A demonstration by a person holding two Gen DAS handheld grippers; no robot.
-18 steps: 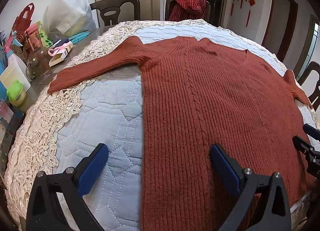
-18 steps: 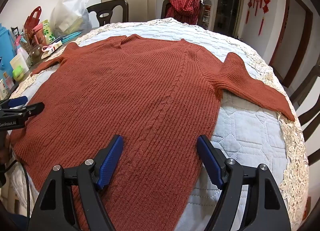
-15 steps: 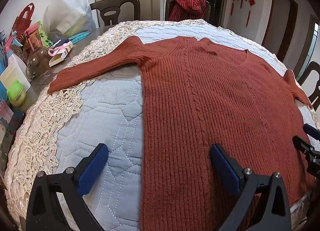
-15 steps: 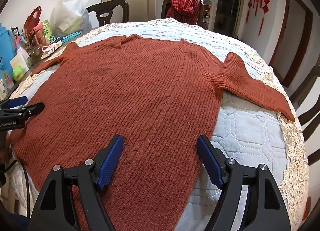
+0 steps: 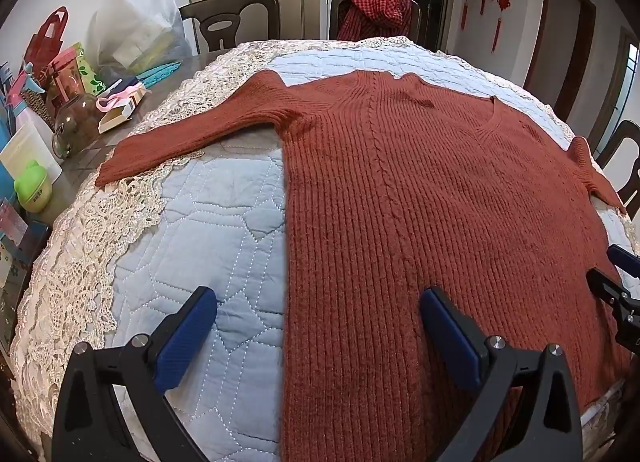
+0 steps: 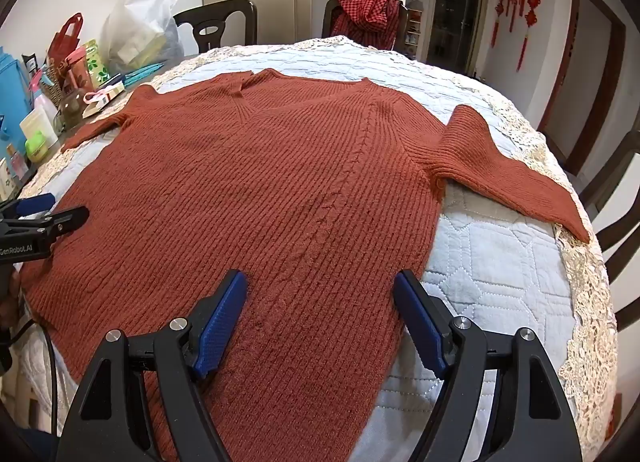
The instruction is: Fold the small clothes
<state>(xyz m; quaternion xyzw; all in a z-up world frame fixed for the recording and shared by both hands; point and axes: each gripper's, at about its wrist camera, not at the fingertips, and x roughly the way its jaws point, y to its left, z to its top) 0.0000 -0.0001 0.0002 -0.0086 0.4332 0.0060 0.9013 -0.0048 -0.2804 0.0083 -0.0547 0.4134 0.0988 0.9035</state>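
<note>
A rust-red ribbed knit sweater (image 5: 420,202) (image 6: 260,190) lies spread flat, front up, on a quilted light-blue cloth (image 5: 208,230) (image 6: 492,274), both sleeves stretched out sideways. My left gripper (image 5: 318,314) hovers wide open over the sweater's left side seam near the hem, one blue pad above the quilt and one above the knit. My right gripper (image 6: 320,302) stands wide open over the lower right part of the sweater, near its right edge. Neither holds anything. Each gripper also shows at the rim of the other's view: the right gripper (image 5: 616,278), the left gripper (image 6: 44,214).
A lace border (image 5: 80,246) edges the quilt. Clutter crowds the table's left end: a white plastic bag (image 5: 140,22), a jar (image 5: 76,126), a green cup (image 5: 34,186), boxes. Dark chairs (image 5: 232,22) stand behind, one draped with a red checked garment (image 5: 376,10). More chairs (image 6: 616,190) stand at right.
</note>
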